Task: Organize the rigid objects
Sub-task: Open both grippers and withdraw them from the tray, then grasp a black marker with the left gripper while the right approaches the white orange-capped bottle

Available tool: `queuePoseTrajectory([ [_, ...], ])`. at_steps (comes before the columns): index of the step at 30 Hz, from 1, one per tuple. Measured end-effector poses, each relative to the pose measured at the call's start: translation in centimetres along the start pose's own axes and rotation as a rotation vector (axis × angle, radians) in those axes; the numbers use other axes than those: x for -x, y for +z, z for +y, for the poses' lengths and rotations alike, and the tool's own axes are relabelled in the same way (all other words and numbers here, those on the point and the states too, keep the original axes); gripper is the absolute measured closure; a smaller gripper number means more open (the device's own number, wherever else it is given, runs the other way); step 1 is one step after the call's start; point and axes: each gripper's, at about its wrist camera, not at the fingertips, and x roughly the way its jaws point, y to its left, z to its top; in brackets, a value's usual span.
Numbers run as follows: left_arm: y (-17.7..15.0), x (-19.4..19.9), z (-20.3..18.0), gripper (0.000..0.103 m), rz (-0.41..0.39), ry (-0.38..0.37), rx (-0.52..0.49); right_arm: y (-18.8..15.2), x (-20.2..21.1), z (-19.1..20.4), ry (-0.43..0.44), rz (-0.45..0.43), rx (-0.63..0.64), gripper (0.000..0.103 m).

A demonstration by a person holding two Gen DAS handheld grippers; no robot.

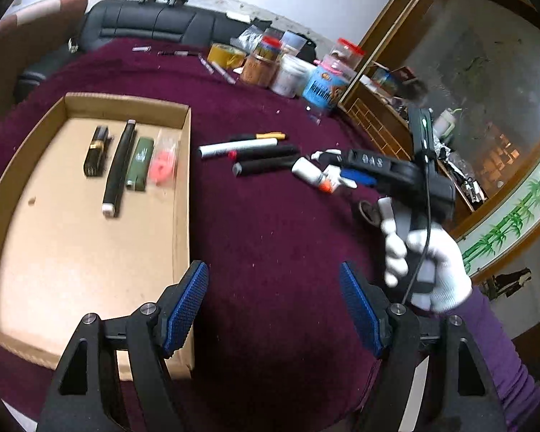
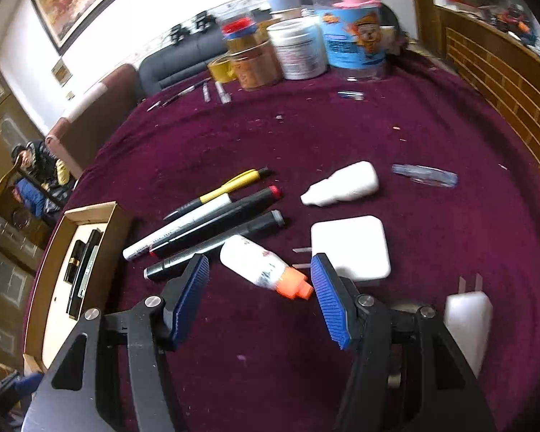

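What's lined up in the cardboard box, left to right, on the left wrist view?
black and gold lighter → long black pen → green lighter → pink packet, all on the floor of the cardboard box.

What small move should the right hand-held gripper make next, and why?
Probably ease forward and down over the glue bottle. The right hand-held gripper is open and empty, the bottle's orange cap lies just ahead between its fingers, and the box has room.
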Motion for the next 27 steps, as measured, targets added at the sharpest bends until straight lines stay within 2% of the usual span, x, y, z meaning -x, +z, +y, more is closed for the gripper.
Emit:
queuePoseTrajectory([
  [3,-0.4,0.8,0.2,0.034,-0.016,0.029,0.011,0.8,-1.4,0.6,-0.005,-0.001,0.044,0.045],
  [6,-0.4,1.6,0.8,0.034,-0.028,0.048,0.033,0.7,-3.6,0.8,-0.025,0.064,0.064,0.047],
  [7,-0.5,1.8,0.9,0.034,-0.029,0.053,0.042,0.2,-4.2,0.8,-0.002,0.092,0.055,0.057],
  [8,-0.5,1.9,1.1,0.034,-0.030,0.057,0.048,-0.3,-4.3,0.8,0.045,0.113,0.052,0.059],
  [11,-0.3,1.5,1.4,0.034,-0.027,0.072,0.059,-2.3,-3.4,1.6,0.182,0.162,0.090,0.059],
  [13,0.0,0.7,1.0,0.034,-0.009,0.080,0.043,-3.3,-2.2,1.8,0.221,0.161,0.130,0.059],
  [16,0.7,-1.0,-0.1,0.034,0.028,0.081,0.013,-3.6,1.0,0.5,0.204,0.043,0.104,0.058],
  [17,1.0,-1.7,-0.7,0.034,0.041,0.085,-0.003,-3.4,2.3,-0.5,0.201,-0.020,0.081,0.057],
  [20,2.0,-3.1,-2.4,0.034,0.055,0.114,-0.066,-2.7,4.8,-2.9,0.104,-0.179,0.026,0.051],
  [22,3.2,-4.5,-3.8,0.034,0.057,0.141,-0.137,-2.6,6.0,-4.7,0.051,-0.266,-0.019,0.049],
  [24,4.6,-6.4,-4.8,0.034,0.064,0.169,-0.202,-2.6,6.3,-6.6,0.059,-0.311,-0.091,0.049],
  [27,7.1,-9.9,-5.6,0.034,0.098,0.198,-0.239,-2.5,6.0,-8.3,0.118,-0.279,-0.165,0.049],
])
